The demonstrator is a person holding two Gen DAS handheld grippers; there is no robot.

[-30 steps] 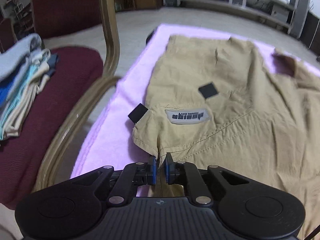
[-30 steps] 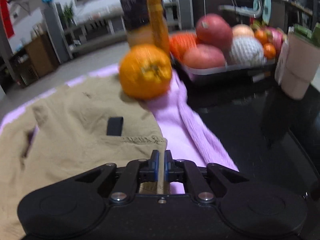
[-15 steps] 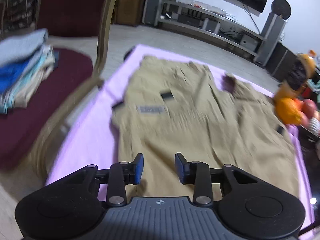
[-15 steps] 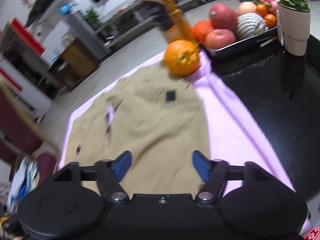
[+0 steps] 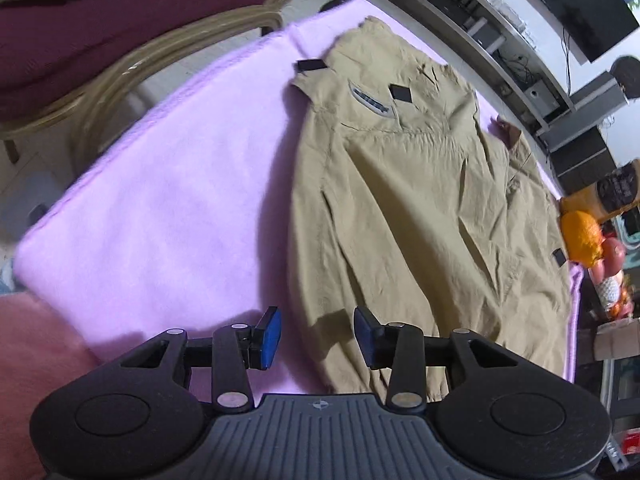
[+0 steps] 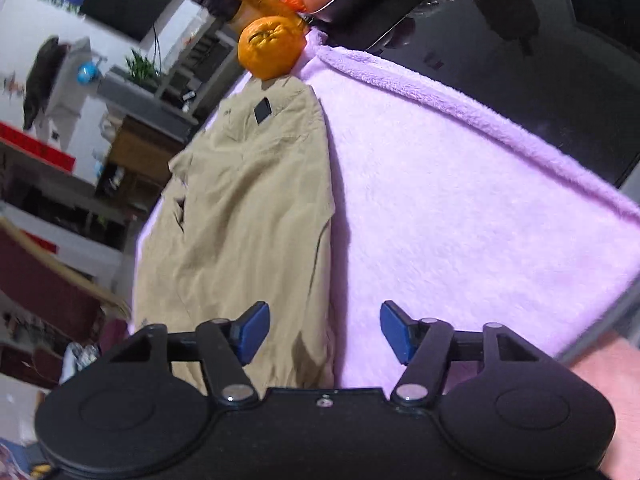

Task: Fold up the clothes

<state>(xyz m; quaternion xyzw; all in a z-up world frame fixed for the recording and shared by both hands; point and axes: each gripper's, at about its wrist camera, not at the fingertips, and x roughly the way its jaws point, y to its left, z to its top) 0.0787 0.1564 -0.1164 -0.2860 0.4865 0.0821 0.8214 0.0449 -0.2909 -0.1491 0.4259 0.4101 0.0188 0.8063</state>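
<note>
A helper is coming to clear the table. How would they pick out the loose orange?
Start from the lilac fleece blanket with the khaki shorts spread on it. At the far corner, beside the shorts' waistband, sits the orange. Unlike the fruit in the metal tray behind it, it lies alone, outside the tray.

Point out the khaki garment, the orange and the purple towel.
khaki garment (image 5: 400, 208): left wrist view, middle of its fabric.
orange (image 6: 271, 47): right wrist view, centre of its peel.
purple towel (image 6: 460, 200): right wrist view, bare fleece right of garment.
</note>
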